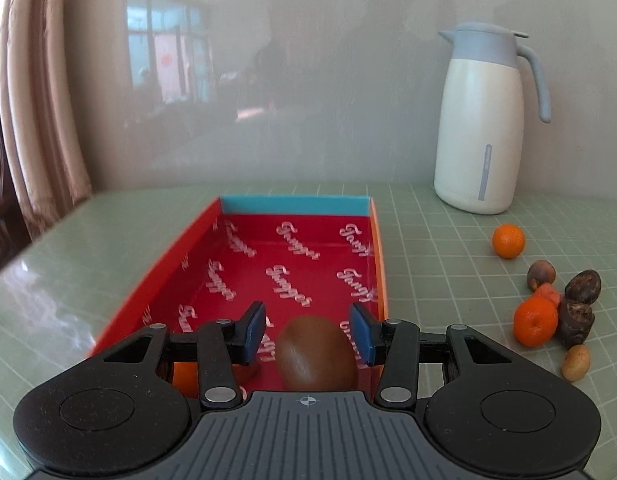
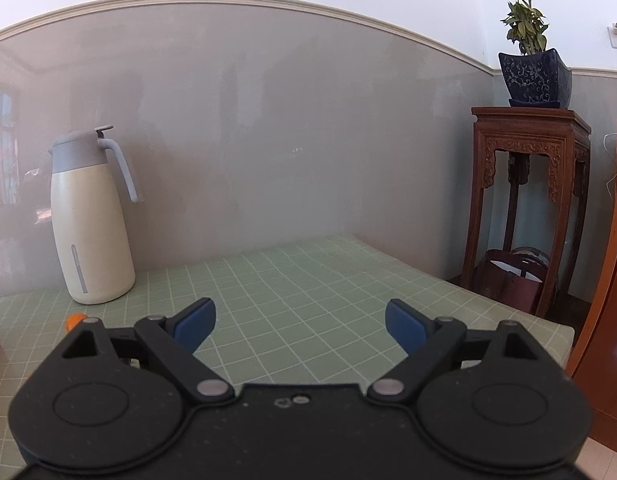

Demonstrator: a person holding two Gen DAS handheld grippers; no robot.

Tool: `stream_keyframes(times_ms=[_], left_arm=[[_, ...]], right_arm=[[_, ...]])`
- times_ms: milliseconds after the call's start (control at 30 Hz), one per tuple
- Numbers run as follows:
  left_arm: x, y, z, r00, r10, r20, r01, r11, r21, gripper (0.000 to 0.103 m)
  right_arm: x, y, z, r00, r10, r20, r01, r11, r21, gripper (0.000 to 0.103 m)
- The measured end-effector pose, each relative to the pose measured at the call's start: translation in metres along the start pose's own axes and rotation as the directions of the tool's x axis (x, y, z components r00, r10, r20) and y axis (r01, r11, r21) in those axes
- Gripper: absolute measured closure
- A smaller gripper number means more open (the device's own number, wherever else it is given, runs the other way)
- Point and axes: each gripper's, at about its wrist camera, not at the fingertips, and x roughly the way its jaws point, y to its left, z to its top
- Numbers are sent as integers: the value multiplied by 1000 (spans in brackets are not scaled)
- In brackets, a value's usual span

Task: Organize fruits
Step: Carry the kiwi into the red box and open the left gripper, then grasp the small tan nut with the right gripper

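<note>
Over the near end of the red box (image 1: 300,264) I hold my left tongs (image 1: 308,330), jaws partly open. A brown kiwi (image 1: 316,354) sits between the pads, and I cannot tell whether they touch it; a gap shows on the left side. Something orange (image 1: 185,376) lies in the box's near left corner, half hidden by my tongs. Right of the box, on the green grid mat (image 1: 448,248), lie two oranges (image 1: 508,241), some dark fruits (image 1: 582,287) and a tan one (image 1: 575,362). Behind them stands a white jug (image 1: 482,128). My right tongs (image 2: 300,322) hang wide open and empty over bare mat (image 2: 308,280).
</note>
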Motion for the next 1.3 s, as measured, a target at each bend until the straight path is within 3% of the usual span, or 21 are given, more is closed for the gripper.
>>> stream_keyframes(times_ms=[67,133,300,367,567,933,1300], left_arm=[[0,1,1,1000,-1,-11,1,1000,-1,53],[1,2,1,1000,4,-23,-4,1000,-6,42],[-6,11,6,1000,28,2,-28,999,-19,27],[-9,16,7,999,49,11,-49,998,-26,11],[-14,38,10,996,91,5,-91,995,-45,0],[-40,111,3,984,175,18,-169,968,-187,0],[-49,161,-12,968,251,-8,-245,937,-247,0]], right_arm=[[0,0,-1,1000,3,-5,-3,1000,-3,11],[0,1,-1,1000,5,-7,-5,1000,-4,11],[1,1,0,1000,10,-9,-10,1000,-7,11],[1,1,-1,1000,15,-12,-15,1000,-8,11],[1,12,-2,999,40,-16,-41,999,-21,11],[2,42,-7,993,110,-46,-113,991,-70,11],[2,82,-16,974,207,-96,-218,969,-117,11]])
